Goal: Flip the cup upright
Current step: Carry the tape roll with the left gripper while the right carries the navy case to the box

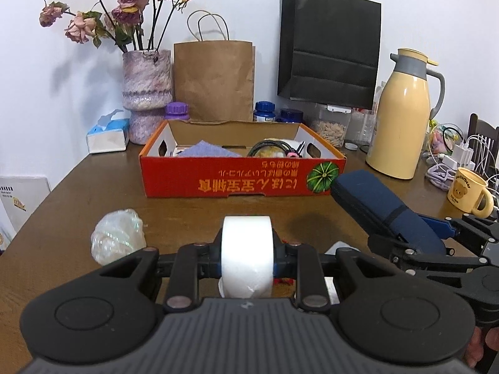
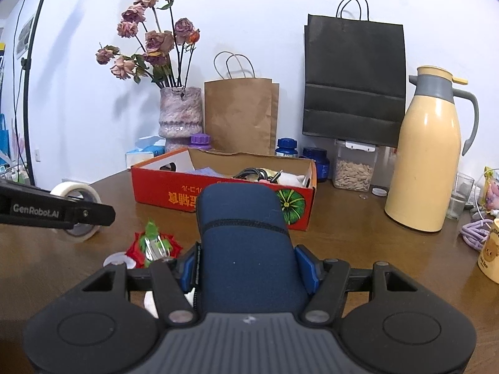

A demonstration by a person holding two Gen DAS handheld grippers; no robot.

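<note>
A yellow mug (image 1: 467,194) with a bear print stands mouth up at the table's right edge; in the right wrist view only part of the mug (image 2: 490,255) shows at the frame edge. My left gripper (image 1: 248,249) is shut on a white tape roll (image 1: 247,249), held on edge above the table. The same tape roll (image 2: 75,193) and a left finger (image 2: 56,212) appear at the left of the right wrist view. My right gripper (image 2: 248,268) is shut on a navy blue soft case (image 2: 243,237), which points forward. The case (image 1: 383,208) lies left of the mug, apart from it.
An orange cardboard box (image 1: 237,180) of odds and ends sits mid-table. Behind it are a vase (image 1: 146,93), paper bags and jars. A cream thermos (image 1: 402,118) and cables stand right. Crumpled plastic (image 1: 118,237) and a red-green wrapper (image 2: 152,246) lie near the front.
</note>
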